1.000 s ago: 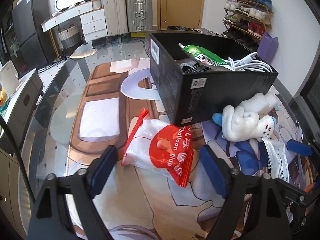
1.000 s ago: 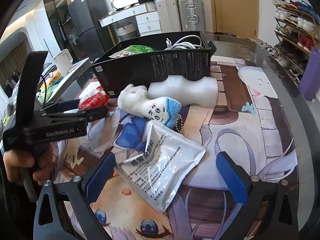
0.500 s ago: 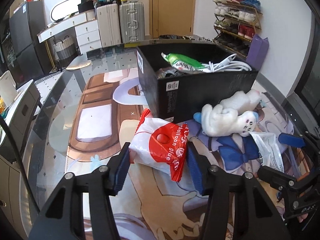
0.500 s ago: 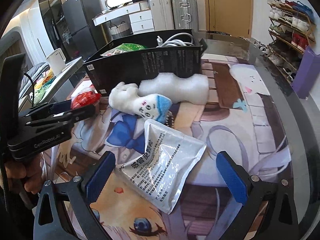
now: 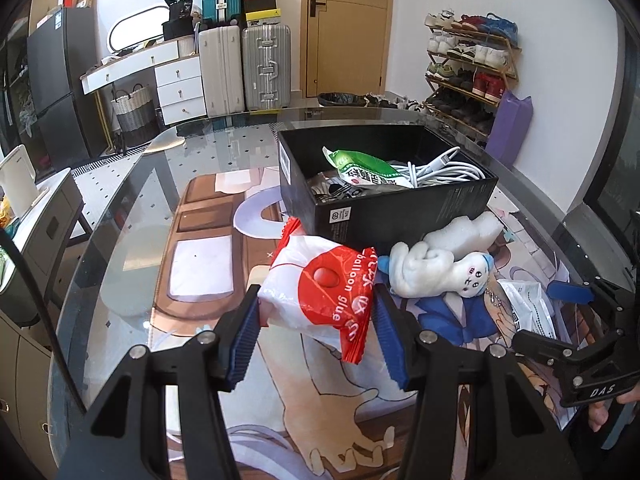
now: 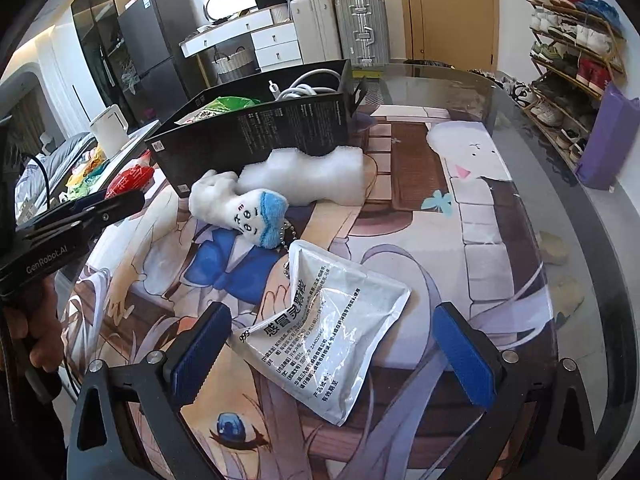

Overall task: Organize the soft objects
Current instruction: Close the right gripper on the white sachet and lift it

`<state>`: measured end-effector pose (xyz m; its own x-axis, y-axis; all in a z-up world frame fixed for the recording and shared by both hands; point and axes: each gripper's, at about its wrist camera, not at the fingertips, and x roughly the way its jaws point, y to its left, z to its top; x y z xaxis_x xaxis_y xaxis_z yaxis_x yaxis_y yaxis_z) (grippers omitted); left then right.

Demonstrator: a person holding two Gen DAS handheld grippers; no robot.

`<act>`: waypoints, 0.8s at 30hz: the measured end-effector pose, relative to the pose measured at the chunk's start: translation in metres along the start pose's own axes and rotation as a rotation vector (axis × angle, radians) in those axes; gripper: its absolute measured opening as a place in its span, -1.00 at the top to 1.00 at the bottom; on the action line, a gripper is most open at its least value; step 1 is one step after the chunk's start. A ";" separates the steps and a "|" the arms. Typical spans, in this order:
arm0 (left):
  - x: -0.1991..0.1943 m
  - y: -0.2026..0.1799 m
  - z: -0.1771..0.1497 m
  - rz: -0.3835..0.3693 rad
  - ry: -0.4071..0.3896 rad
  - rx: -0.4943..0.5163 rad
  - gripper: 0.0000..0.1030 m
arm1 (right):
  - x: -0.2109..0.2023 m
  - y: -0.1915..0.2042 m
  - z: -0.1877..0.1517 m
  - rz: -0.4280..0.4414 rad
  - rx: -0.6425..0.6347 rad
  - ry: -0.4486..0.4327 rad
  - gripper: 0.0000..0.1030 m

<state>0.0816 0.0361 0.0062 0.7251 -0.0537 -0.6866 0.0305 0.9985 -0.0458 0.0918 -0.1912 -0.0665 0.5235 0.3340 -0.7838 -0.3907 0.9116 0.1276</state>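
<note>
My left gripper (image 5: 316,336) is shut on a red and white balloon glue packet (image 5: 320,292), held just above the mat in front of the black box (image 5: 392,212). The box holds a green packet (image 5: 360,166) and a white cable (image 5: 440,170). A white plush toy with a blue cap (image 6: 240,210) and a white foam piece (image 6: 308,178) lie against the box. My right gripper (image 6: 332,344) stands open over a silvery medicine pouch (image 6: 324,332) that lies flat on the mat between its fingers, untouched. The left gripper (image 6: 100,212) also shows at the left of the right wrist view.
A printed cartoon mat (image 6: 460,200) covers the round glass table (image 5: 132,200). Beyond the table stand suitcases (image 5: 244,68), a white drawer unit (image 5: 176,84), a shoe rack (image 5: 468,64) and a purple bag (image 6: 608,140). A hand (image 6: 40,336) grips the left tool.
My left gripper closed on the red and white packet and lifted it slightly off the mat. The right gripper stayed open and shifted a little over the silvery pouch.
</note>
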 end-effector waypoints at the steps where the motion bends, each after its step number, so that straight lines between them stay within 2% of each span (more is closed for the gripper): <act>1: 0.000 0.000 0.000 -0.002 -0.001 0.001 -0.03 | 0.001 0.002 0.000 -0.002 -0.008 -0.003 -0.98; 3: -0.002 -0.001 0.001 -0.005 -0.006 0.002 -0.03 | 0.001 0.008 -0.002 -0.007 -0.033 -0.014 -0.93; 8: -0.004 -0.002 0.001 -0.011 -0.016 0.000 -0.03 | 0.000 0.017 -0.004 -0.025 -0.073 -0.029 -0.53; 10: -0.005 -0.002 0.001 -0.012 -0.019 -0.002 -0.03 | 0.000 0.018 -0.004 -0.023 -0.076 -0.032 -0.47; 11: -0.005 -0.002 0.002 -0.012 -0.021 -0.005 -0.03 | -0.001 0.018 -0.004 -0.021 -0.077 -0.037 -0.27; 24: -0.008 -0.002 0.003 -0.017 -0.039 -0.015 -0.03 | -0.008 0.014 -0.006 0.006 -0.060 -0.070 0.09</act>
<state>0.0778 0.0350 0.0142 0.7508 -0.0703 -0.6567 0.0333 0.9971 -0.0687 0.0777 -0.1826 -0.0615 0.5715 0.3576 -0.7386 -0.4376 0.8942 0.0943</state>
